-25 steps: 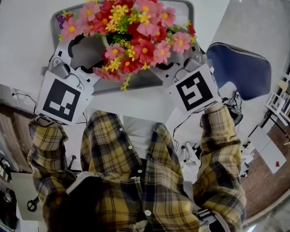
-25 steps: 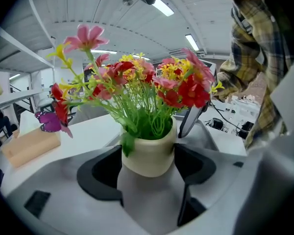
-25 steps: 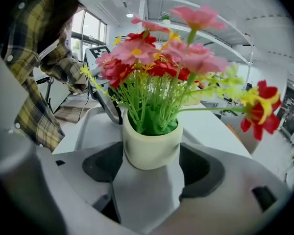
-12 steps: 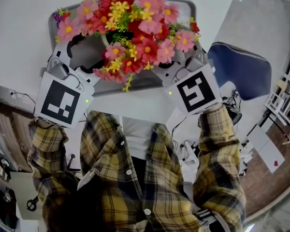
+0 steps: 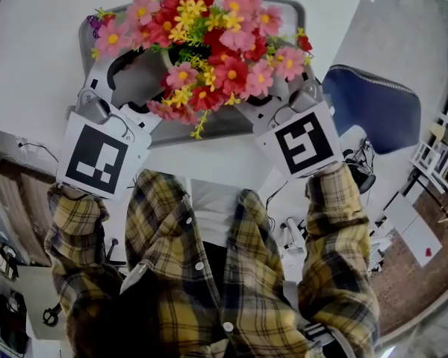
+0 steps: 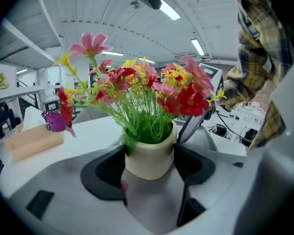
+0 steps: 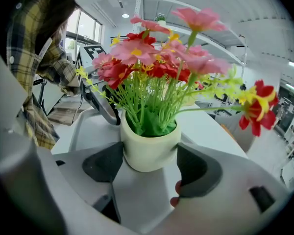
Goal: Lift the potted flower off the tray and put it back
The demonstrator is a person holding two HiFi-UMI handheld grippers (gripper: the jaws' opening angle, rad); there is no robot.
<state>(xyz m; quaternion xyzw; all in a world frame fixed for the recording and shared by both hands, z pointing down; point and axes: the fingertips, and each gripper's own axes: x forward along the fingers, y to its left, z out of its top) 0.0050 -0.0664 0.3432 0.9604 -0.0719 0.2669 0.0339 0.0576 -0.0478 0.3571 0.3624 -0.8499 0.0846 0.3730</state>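
The potted flower is a small cream pot (image 6: 150,155) full of red, pink and yellow blooms (image 5: 209,43). It stands over the grey tray (image 5: 293,12). My left gripper (image 6: 149,169) grips it, with the dark pads (image 6: 110,173) pressed against both sides of the pot. My right gripper (image 7: 149,164) holds the same pot (image 7: 149,148) from the opposite side, pads (image 7: 198,170) against its wall. In the head view the left gripper (image 5: 145,80) and right gripper (image 5: 272,95) reach in under the blooms, which hide the pot. I cannot tell whether the pot's base touches the tray.
The tray lies on a white table (image 5: 37,43). A blue chair (image 5: 373,107) stands to the right of the table. A tan block (image 6: 32,141) lies on the table beyond the flowers. A purple butterfly (image 6: 54,121) sticks out of the bouquet's edge.
Hardly anything: the bouquet sits a touch higher in the head view, and both grippers keep the same hold on the pot.
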